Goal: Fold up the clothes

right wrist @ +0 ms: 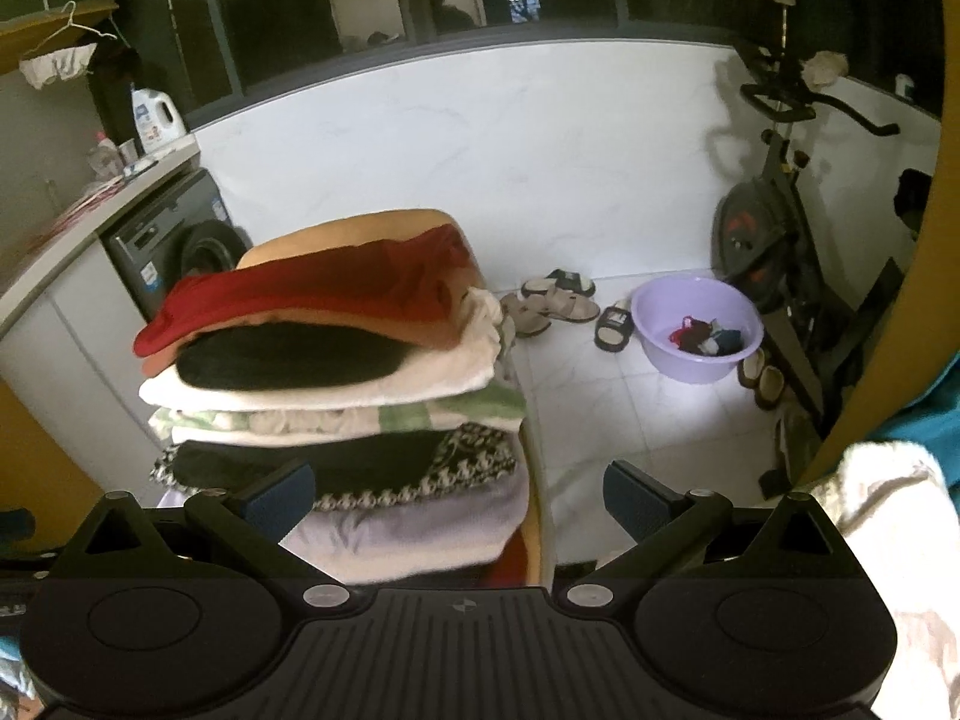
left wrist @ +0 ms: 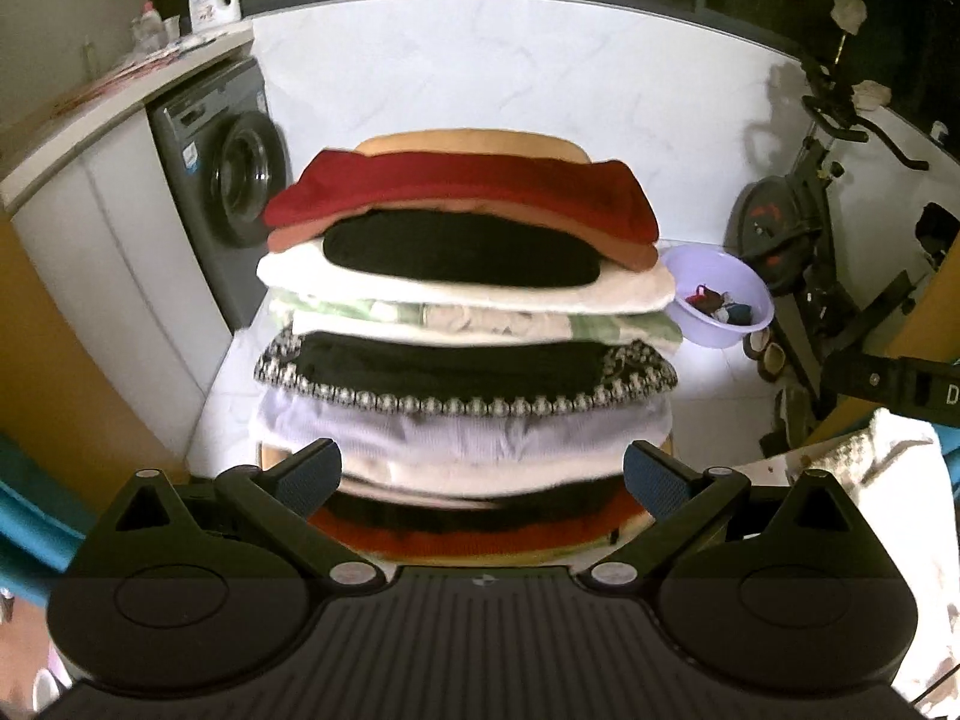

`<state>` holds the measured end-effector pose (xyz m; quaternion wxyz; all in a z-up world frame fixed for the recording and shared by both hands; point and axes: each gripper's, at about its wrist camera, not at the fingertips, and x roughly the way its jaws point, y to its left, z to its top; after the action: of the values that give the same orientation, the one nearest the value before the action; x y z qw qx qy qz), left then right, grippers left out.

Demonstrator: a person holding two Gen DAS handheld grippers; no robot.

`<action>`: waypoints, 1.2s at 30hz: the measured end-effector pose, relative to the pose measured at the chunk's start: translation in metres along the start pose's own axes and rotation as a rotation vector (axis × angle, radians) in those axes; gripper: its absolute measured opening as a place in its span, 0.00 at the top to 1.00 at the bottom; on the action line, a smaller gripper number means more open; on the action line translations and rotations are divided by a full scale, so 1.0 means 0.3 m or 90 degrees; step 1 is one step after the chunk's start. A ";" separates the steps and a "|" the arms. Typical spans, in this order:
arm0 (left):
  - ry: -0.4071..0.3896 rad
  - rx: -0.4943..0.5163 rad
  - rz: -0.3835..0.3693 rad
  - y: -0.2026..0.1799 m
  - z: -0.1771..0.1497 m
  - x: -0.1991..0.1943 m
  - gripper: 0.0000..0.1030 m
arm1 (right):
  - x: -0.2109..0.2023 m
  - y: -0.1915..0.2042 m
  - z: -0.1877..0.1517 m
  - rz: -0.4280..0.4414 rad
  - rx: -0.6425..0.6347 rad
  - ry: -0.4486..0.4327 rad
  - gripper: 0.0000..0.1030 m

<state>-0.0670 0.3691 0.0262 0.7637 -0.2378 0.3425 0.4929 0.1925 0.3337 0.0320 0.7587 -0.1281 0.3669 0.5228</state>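
A tall stack of folded clothes (left wrist: 462, 324) stands on a wooden chair (left wrist: 468, 141), with a red garment (left wrist: 456, 192) on top and black, cream, green, patterned and lilac layers below. My left gripper (left wrist: 480, 474) is open, its fingers spread on either side of the stack's lower layers, nothing pinched. In the right wrist view the same stack (right wrist: 336, 384) sits left of centre. My right gripper (right wrist: 459, 495) is open too, its left finger in front of the patterned layer and its right finger over bare floor. A cream cloth (right wrist: 888, 516) shows at the right edge.
A grey washing machine (left wrist: 222, 180) under a counter stands at the left. A lilac basin (right wrist: 696, 327) with small items sits on the white tiled floor, beside sandals (right wrist: 561, 300) and an exercise bike (right wrist: 780, 222). The other gripper's black body (left wrist: 900, 384) shows at the right.
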 end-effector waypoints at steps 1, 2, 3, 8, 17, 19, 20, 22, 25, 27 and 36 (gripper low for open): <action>0.003 -0.003 -0.001 0.002 -0.017 -0.015 0.01 | -0.016 0.006 -0.014 0.001 -0.001 0.002 0.01; 0.005 -0.005 -0.001 0.009 -0.026 -0.027 0.01 | -0.031 0.012 -0.029 0.002 -0.002 0.005 0.01; 0.008 -0.008 -0.001 0.015 -0.035 -0.038 0.01 | -0.047 0.018 -0.043 0.003 -0.002 0.007 0.01; -0.010 0.003 0.012 0.060 -0.065 -0.097 0.01 | -0.125 0.099 -0.125 -0.011 -0.007 0.007 0.01; 0.023 0.035 0.028 0.190 -0.204 -0.159 0.01 | -0.222 0.297 -0.359 -0.066 0.019 0.024 0.01; 0.031 0.050 0.029 0.214 -0.242 -0.175 0.01 | -0.238 0.342 -0.417 -0.081 0.016 0.036 0.01; 0.035 0.057 0.027 0.225 -0.259 -0.181 0.01 | -0.248 0.364 -0.445 -0.088 0.016 0.043 0.01; 0.037 0.068 0.026 0.253 -0.291 -0.200 0.01 | -0.269 0.403 -0.500 -0.099 0.021 0.055 0.01; 0.036 0.081 0.021 0.291 -0.330 -0.227 0.01 | -0.306 0.450 -0.575 -0.112 0.036 0.061 0.01; 0.042 0.087 0.012 0.301 -0.355 -0.238 0.01 | -0.338 0.483 -0.624 -0.118 0.039 0.062 0.01; 0.045 0.109 -0.023 0.300 -0.431 -0.311 0.01 | -0.457 0.533 -0.768 -0.144 0.046 0.070 0.01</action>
<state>-0.2127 0.2595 0.0101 0.7775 -0.1950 0.4056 0.4393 -0.0721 0.1718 -0.0039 0.7956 -0.1697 0.4096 0.4128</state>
